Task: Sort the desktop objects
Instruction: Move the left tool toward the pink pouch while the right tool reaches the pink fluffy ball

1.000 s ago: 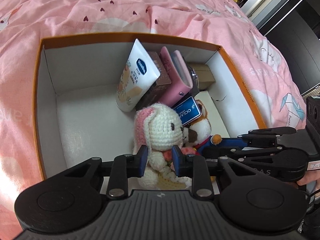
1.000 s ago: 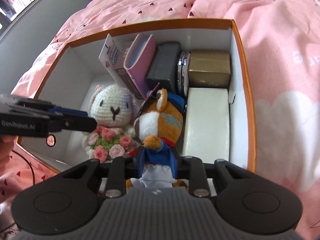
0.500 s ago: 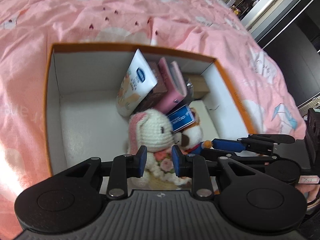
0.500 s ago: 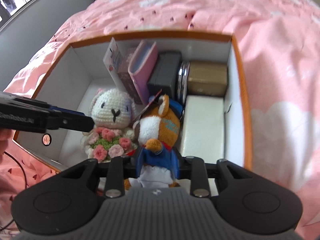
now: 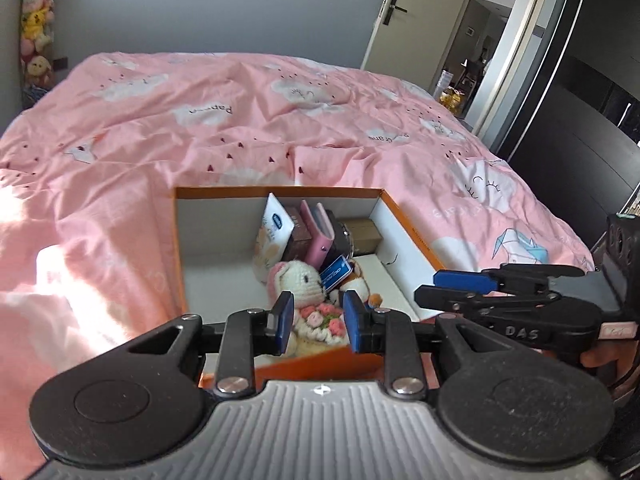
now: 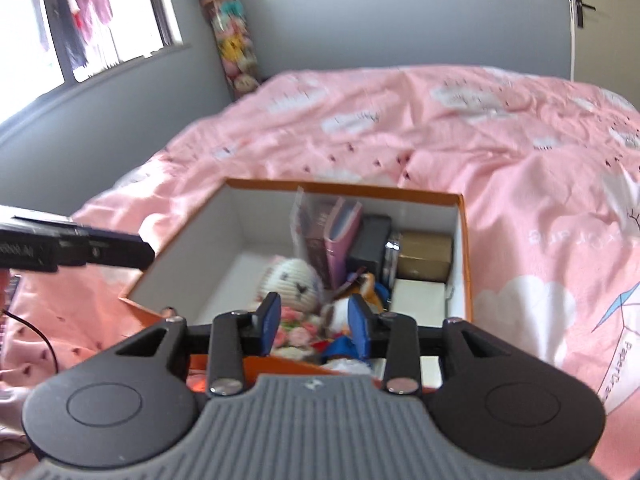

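An orange box (image 5: 280,190) (image 6: 340,186) with a white inside lies on a pink bed. In it sit a white crochet bunny (image 5: 304,280) (image 6: 294,280) and an orange fox plush (image 5: 358,286) (image 6: 366,285), side by side near the front wall. Behind them stand a lotion tube (image 5: 273,232), a pink wallet (image 5: 318,236) and a brown carton (image 6: 424,256). My left gripper (image 5: 318,320) (image 6: 140,250) hovers over the front rim, jaws apart and empty. My right gripper (image 6: 314,320) (image 5: 428,286) hangs beside it, jaws opening; the fox shows through the gap, untouched.
The pink duvet (image 5: 240,120) spreads all round the box. A column of plush toys (image 6: 232,40) stands in the far corner by a window (image 6: 80,20). A door (image 5: 392,12) and dark wardrobe (image 5: 580,100) are on the right. A black cable (image 6: 40,340) lies at the left.
Both grippers have lifted and drawn back from the box, tilting up so the room shows. The right jaws have widened off the fox. Both plush toys stayed in the box.
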Motion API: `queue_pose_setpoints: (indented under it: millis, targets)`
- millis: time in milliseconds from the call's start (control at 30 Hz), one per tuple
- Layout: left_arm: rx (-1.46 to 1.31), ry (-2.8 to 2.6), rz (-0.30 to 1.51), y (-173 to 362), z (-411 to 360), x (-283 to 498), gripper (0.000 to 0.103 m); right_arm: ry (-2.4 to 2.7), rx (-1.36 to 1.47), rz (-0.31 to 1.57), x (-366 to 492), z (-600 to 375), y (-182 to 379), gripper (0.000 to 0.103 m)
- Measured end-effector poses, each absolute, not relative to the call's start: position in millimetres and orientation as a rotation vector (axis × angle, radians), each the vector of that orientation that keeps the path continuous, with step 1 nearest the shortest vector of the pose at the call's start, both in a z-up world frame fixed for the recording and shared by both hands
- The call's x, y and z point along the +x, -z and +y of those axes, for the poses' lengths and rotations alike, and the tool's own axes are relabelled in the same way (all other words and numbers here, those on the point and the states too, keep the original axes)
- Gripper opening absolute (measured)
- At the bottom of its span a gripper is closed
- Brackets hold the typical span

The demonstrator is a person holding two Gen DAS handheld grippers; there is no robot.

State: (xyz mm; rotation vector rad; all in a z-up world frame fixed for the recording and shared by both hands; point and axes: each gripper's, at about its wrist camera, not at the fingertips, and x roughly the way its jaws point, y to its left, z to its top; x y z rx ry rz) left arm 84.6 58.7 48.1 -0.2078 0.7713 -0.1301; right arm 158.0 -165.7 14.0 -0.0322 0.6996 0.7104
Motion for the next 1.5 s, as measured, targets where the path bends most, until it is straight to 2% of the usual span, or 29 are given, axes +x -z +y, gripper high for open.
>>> queue_pose_setpoints:
  millis: [167,333,500,567,967,1400,1500]
  targets:
    - [-0.18,0.094,0.788,-39,60,52,0.03,-0.781,-0.048,0.731,127,-167,-14,0.044]
    - [-0.128,0.062,0.844,-17,55,32,0.031,-0.814,-0.131,0.811,102,-157,10,0.048]
    - [-0.11,0.036,0.891,6,45,15,0.031,-0.798,-0.273,0.821,81,-142,33,0.057]
    - [-0.085,0.025,0.906,14,39,12,0.031,-0.796,-0.319,0.821,76,-137,39,0.063]
    - [-0.068,-0.037,1.007,44,36,17,0.033,-0.785,-0.415,0.86,70,-122,63,0.065]
    - [-0.072,-0.034,1.02,45,36,19,0.034,-0.827,-0.466,0.942,71,-106,89,0.066]
    - [-0.072,-0.034,1.021,45,36,19,0.034,-0.841,-0.504,0.95,68,-99,95,0.064]
